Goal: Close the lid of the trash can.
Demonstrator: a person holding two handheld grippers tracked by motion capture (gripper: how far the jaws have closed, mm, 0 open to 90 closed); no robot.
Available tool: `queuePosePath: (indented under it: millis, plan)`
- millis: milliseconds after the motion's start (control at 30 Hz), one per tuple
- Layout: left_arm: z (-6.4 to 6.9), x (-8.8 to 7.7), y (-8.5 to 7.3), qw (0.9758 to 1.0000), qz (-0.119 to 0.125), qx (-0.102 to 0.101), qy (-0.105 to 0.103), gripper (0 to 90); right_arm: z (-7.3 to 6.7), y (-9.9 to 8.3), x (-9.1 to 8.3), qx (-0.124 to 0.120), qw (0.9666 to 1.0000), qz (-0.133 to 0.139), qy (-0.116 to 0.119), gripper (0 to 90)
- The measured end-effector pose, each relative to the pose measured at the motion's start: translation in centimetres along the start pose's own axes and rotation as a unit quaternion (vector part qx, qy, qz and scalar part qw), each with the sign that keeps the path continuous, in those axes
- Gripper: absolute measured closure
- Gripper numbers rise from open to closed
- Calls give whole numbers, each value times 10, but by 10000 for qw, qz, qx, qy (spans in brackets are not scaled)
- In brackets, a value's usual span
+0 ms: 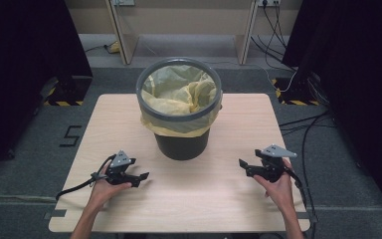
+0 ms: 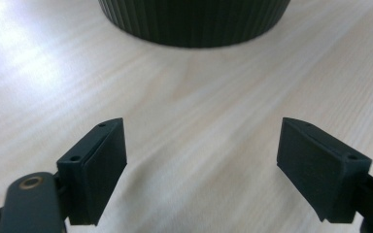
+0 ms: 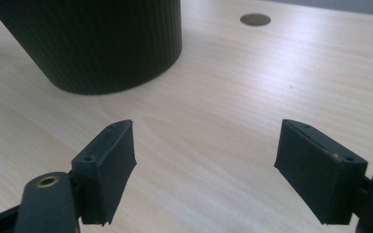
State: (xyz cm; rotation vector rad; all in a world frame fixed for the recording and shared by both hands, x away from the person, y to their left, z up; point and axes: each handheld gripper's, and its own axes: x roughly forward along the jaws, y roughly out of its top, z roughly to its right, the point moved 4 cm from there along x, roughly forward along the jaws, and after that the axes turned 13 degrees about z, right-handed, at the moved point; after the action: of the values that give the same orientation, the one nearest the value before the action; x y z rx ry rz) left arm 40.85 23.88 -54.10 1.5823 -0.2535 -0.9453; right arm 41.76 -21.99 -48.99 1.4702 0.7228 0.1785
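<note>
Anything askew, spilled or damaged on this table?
Nothing spilled or damaged. The bin stands upright; its yellow liner is crumpled and folded unevenly over the rim. Both grippers, left and right, are open and empty.

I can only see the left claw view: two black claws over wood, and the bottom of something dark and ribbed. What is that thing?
Observer: It is a dark bin standing in the middle of the table.
Operator: Is there anything inside it?
Observer: A yellow bag lines it, and the bag's edge is folded out over the rim.
Operator: Where is my other claw?
Observer: The right claw is low over the table on the other side of the bin, pointing toward it, open with nothing in it.
</note>
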Motion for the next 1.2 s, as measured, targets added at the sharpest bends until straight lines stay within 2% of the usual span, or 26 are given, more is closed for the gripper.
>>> queuePosePath:
  millis: [167,233,467,567,600,1200]
  plan:
    - [0,-1,-10,9997,-236,-3,10,178,-3,-16,-3,-110,9994,-318,-51,228]
    - [1,-2,-10,9996,-285,71,-2,172,-3,-23,-3,-156,9990,-408,-56,228]
    - [1,-1,-11,9994,-314,171,-48,159,-5,-44,-6,-191,9974,-685,-133,228]
    - [1,-1,-11,9994,-310,173,-46,156,-8,-54,-6,-260,9955,-899,-175,225]
    - [1,-1,-11,9994,-312,175,-45,156,-8,-58,-5,-307,9942,-1009,-189,198]
    - [1,-1,-11,9993,-313,178,-46,156,-9,-59,-5,-269,9946,-979,-226,180]
